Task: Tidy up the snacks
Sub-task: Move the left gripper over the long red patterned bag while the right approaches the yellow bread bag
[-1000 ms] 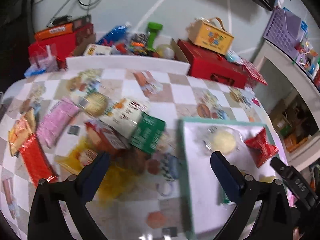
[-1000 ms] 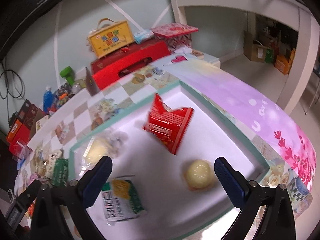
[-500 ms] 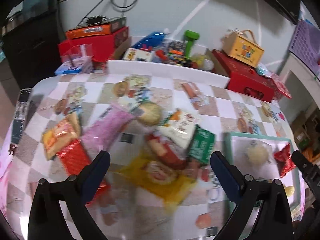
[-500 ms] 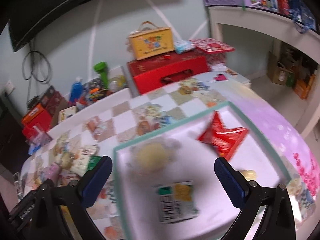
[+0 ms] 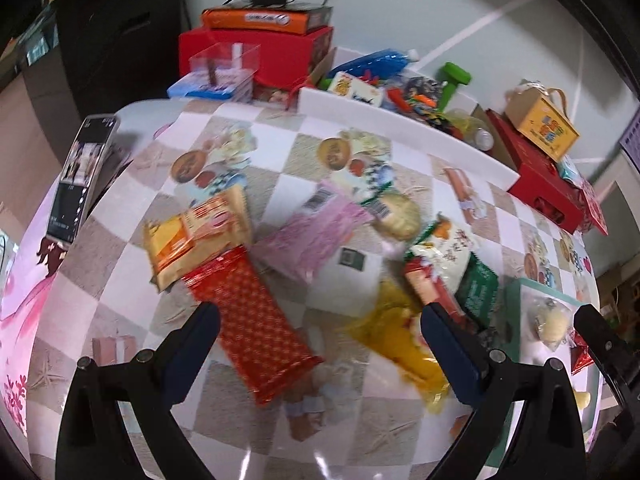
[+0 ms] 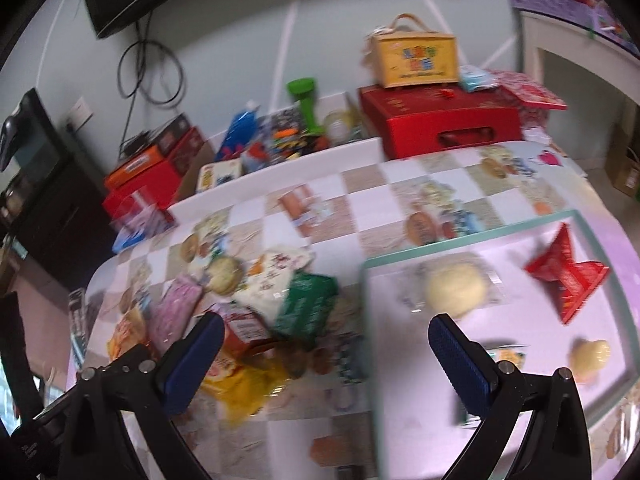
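A pile of snack packets lies on the checkered tablecloth: a long red packet [image 5: 256,328], an orange packet [image 5: 196,236], a pink packet [image 5: 316,236], a green packet [image 5: 478,288] and a yellow packet [image 5: 404,340]. My left gripper [image 5: 320,348] is open and empty above the red packet. A green-rimmed white tray [image 6: 460,246] holds a round bun [image 6: 456,290], a red packet [image 6: 568,276] and a small bun [image 6: 590,354]. My right gripper [image 6: 326,360] is open and empty, over the tray's left rim. The pile also shows in the right wrist view, with the green packet [image 6: 306,306].
A phone [image 5: 82,176] lies at the table's left edge. Behind the table stand red boxes [image 5: 536,172], a yellow carry box [image 6: 416,58], a green dumbbell [image 5: 452,84] and a blue bottle [image 5: 368,64]. A white shelf unit [image 6: 576,44] stands at the right.
Both grippers have swung left. The left view now centres on the snack pile and shows the phone. The right view has left the tray's middle for its left rim and the pile.
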{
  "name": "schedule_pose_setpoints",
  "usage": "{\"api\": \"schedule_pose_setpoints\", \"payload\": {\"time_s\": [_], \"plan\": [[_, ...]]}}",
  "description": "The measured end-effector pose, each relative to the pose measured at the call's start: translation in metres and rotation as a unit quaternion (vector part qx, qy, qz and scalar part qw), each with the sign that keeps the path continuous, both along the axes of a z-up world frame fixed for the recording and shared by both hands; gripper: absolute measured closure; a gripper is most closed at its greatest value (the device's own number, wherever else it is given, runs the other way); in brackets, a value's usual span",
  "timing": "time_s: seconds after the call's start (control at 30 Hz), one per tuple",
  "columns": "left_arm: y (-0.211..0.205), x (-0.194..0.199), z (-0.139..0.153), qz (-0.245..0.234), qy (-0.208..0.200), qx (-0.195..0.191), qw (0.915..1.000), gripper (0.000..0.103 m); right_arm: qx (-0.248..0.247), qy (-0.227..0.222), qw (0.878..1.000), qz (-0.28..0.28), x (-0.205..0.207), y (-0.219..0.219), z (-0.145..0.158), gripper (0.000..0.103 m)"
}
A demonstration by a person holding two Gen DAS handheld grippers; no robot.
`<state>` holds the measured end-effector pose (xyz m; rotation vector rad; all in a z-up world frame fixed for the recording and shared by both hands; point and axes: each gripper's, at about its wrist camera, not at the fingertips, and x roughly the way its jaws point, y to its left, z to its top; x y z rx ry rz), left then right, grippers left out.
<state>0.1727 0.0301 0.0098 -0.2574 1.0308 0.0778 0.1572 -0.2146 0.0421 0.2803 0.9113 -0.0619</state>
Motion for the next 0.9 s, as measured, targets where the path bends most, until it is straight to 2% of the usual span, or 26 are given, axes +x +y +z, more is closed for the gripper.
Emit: {"api": "schedule_pose_setpoints", "payload": {"time_s": [0.33,0.6,0.9], "plan": [[0.043,-0.004,-0.035,0.035,0.051,-0.025,0.9978,0.003,0.004,0.057,0.995,0.077,0.017,0.057,-0.042,0.0],[0.049,0.0,-0.063,0.034,0.088,-0.039,0.9948,0.003,0.004,0.107,0.988,0.113,0.029,0.078,-0.084,0.0],[0.05,0.012,-0.071,0.029,0.095,-0.021,0.9948,0.004,0.01,0.112,0.985,0.132,0.039,0.083,-0.093,0.0]]}}
